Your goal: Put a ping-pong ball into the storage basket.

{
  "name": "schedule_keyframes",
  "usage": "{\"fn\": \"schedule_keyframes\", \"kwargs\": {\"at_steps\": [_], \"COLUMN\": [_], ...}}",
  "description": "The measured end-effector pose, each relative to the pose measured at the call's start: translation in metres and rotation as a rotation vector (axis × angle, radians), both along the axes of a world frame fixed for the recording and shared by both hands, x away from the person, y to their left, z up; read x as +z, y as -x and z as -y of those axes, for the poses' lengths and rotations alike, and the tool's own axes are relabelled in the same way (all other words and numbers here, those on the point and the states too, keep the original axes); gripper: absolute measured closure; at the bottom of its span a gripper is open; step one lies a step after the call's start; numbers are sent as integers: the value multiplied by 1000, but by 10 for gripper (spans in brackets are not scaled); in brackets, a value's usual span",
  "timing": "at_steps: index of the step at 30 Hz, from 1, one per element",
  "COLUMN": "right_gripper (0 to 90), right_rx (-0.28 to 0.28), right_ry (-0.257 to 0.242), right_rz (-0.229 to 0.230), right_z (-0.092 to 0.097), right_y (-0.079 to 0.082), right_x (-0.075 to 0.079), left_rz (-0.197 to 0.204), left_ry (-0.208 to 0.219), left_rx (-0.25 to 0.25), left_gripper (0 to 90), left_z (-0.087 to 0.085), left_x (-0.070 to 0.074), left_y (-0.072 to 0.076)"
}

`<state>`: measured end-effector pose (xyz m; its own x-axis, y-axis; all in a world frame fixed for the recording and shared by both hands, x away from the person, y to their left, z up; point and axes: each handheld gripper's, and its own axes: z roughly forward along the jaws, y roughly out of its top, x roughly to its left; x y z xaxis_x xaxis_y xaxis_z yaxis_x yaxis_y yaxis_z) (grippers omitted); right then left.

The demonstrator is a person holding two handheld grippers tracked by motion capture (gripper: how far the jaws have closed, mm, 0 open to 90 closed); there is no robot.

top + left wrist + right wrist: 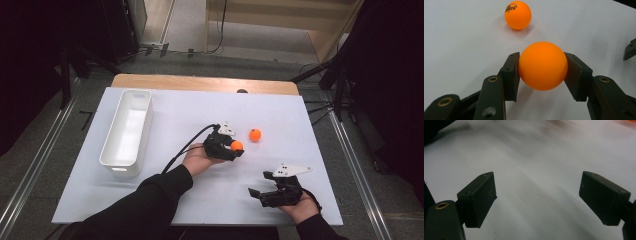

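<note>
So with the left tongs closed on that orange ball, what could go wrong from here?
The left tongs pinch the held ball only at its round sides, so it could squirt out when lifted. The second ball lies loose close by and might roll off if bumped. The white bin sits well off to the left, so a weak grip may fail on the way.

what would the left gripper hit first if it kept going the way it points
Probably the second ball. The left gripper, shut on a ball, points toward it across the white sheet; it lies slightly left of dead ahead, so a near miss is possible.
</note>
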<state>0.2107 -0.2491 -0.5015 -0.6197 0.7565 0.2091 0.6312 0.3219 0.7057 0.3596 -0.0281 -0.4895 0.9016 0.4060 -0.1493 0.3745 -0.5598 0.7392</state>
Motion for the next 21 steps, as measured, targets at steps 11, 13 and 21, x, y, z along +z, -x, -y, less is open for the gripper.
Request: {"fn": "schedule_keyframes", "kwargs": {"at_steps": [11, 13, 21], "right_gripper": [128, 128, 127], "right_rx": [7, 4, 5], "right_ry": [3, 1, 1], "right_rz": [6, 2, 1], "right_z": [-2, -2, -2], "right_y": [0, 0, -1], "right_x": [1, 1, 1], "left_rz": [-10, -17, -11], "left_ry": [12, 14, 18], "left_rx": [-19, -24, -38], "left_gripper": [512, 512, 512], "left_z": [-11, -12, -16], "left_x": [18, 20, 27], "left_y": [4, 4, 8]}}
